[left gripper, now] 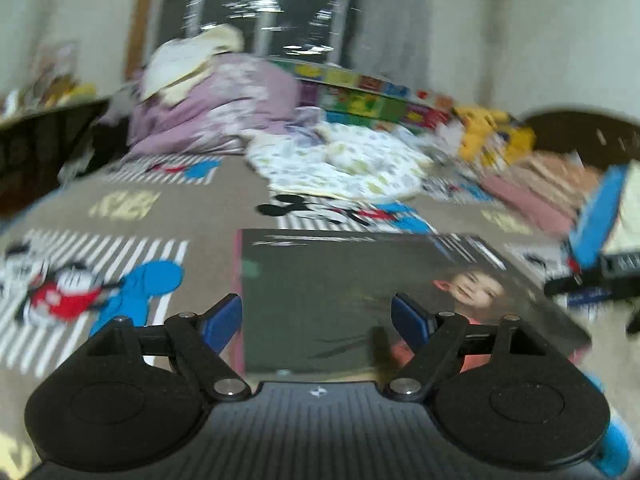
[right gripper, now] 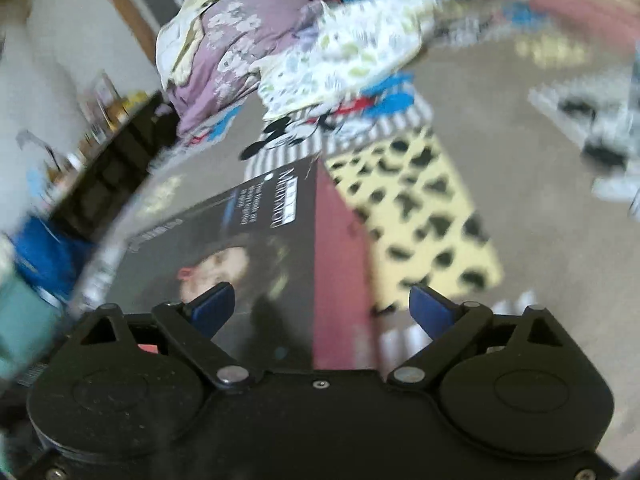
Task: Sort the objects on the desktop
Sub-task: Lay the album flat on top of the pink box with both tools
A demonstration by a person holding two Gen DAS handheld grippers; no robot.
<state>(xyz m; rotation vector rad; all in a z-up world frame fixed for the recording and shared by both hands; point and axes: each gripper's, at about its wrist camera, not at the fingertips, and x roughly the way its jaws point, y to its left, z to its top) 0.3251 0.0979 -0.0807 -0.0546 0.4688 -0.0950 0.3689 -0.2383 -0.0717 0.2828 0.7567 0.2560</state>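
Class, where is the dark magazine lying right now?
In both wrist views the magazine lies flat on the cartoon-print cover, just ahead of the grippers, with a yellow spotted cloth beside it.

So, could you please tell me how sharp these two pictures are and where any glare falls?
Left wrist view: the open left gripper is crisp, the purple floral bedding smeared, white glare streaks the glossy dark book cover. Right wrist view: heavier smear throughout, strongest at the edges; the yellow black-spotted sheet is soft, only the open right gripper sharp.

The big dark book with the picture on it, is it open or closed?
Closed. The book lies flat on the cartoon blanket with its front cover up; no inside pages show in either view.
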